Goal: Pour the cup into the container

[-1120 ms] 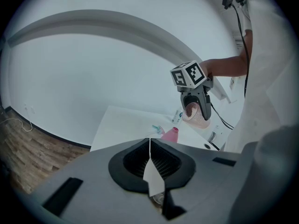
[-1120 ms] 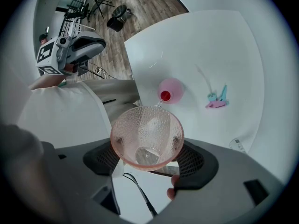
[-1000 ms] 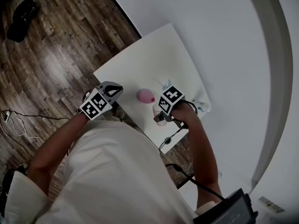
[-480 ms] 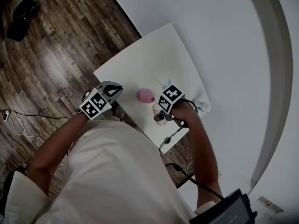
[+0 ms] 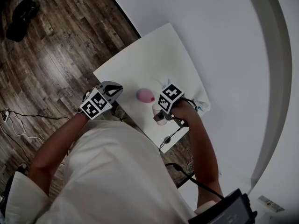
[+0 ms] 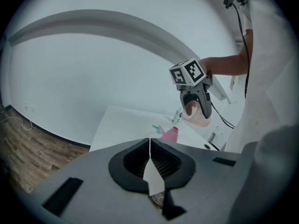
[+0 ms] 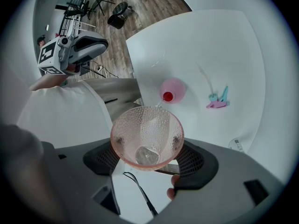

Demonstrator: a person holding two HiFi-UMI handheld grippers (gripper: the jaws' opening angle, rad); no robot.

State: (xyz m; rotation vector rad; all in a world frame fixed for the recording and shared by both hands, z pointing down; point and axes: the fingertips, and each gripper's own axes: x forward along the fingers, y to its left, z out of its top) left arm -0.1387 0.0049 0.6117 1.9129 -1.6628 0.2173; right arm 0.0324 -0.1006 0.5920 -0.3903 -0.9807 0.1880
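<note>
A pink, dimpled, see-through cup (image 7: 146, 139) sits upright between the jaws of my right gripper (image 7: 147, 147), which is shut on it. Something pale and clear lies at its bottom. The cup (image 5: 159, 114) hangs over the near edge of the white table (image 5: 154, 55). The pink container (image 7: 172, 90), with a red mouth, stands on the table just beyond the cup; in the head view the container (image 5: 145, 95) is left of the right gripper (image 5: 160, 116). My left gripper (image 6: 150, 143) is shut and empty, and the left gripper (image 5: 116, 88) is held off the table's left side.
A blue and pink clip (image 7: 218, 99) lies on the table right of the container. A small tube (image 5: 202, 106) lies at the table's right corner. A dark cable (image 5: 169, 136) hangs over the near edge. Wooden floor (image 5: 51, 55) spreads to the left, with a dark object (image 5: 21, 17) on it.
</note>
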